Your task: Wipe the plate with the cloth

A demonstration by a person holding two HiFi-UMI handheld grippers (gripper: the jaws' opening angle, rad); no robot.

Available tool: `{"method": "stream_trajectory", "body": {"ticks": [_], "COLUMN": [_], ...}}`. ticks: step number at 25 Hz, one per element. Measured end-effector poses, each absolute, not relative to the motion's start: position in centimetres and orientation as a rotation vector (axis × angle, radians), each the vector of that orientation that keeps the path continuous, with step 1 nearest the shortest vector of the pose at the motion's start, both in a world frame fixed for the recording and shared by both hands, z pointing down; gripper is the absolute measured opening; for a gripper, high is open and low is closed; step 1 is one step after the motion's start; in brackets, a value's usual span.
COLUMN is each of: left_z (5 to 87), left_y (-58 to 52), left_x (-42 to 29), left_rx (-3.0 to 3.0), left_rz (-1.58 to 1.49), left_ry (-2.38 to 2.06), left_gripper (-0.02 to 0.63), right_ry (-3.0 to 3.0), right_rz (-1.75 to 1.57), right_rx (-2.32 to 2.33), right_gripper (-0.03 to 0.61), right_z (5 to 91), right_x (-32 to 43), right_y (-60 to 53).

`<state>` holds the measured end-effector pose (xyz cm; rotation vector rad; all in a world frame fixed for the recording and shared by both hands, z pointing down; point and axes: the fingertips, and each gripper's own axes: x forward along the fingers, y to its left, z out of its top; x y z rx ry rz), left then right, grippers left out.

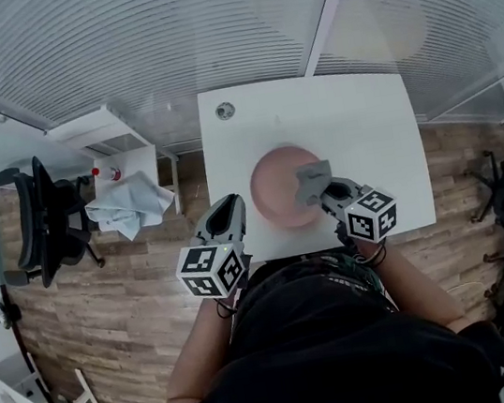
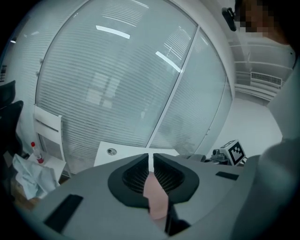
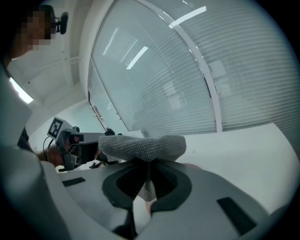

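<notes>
Reading my left gripper (image 2: 151,161): jaws a crack apart, gripping nothing, just left of the pink plate (image 1: 276,187). Right gripper (image 3: 148,176) is clamped on the grey cloth (image 3: 143,146), above the plate near the white table's (image 1: 363,121) front edge.

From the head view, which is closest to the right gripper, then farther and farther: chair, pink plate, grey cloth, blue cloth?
From the right gripper:
1. Grey cloth, in its jaws.
2. Pink plate, just left.
3. Crumpled blue cloth, farther left.
4. Office chair, far left.
</notes>
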<state>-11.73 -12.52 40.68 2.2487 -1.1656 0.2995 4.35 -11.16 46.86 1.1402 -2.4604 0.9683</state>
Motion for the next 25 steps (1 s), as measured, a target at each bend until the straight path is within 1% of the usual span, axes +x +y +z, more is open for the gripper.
{"method": "stream_trajectory", "body": {"ticks": [4,7,11,17,19,22,25], "left_z": [43.1,46.1,50.4,57.8,60.2,63.1,65.6], "left_y": [-14.1,-14.7,-15.2,-14.9,-14.7,-14.7,-14.9], "left_x": [-11.3,-10.7,-10.4,-9.8,-9.7,-9.9,-10.2], "left_rx": [2.255,2.2,2.128,1.975,1.922,1.86,1.824], "left_rz": [0.404,0.451,0.482,0.552,0.582,0.609,0.639], "left_ry": [-1.205,-1.184,-1.18,-1.085,-1.057,-1.054,-1.049], "left_gripper": [0.034,0.062,0.081,0.138,0.17,0.173,0.173], "right_ry": [-2.363,-2.279,-2.178,-2.043,-2.038,-2.059,-2.017], "right_rz": [1.053,1.094,1.163,1.239,1.216,1.144,1.162], "right_rx": [1.125,1.118,1.061,0.974,0.949,0.955,0.968], "right_gripper": [0.031,0.031,0.031,0.031,0.031,0.031,0.031], "right_z": [50.1,52.9,56.8,61.7,62.7,63.4,64.9], "right_x": [5.1,5.9,6.2,5.9,5.7,5.5,5.2], "right_y": [-12.4,-12.9,-13.5,-13.9,-14.3,-15.4,-16.5]}}
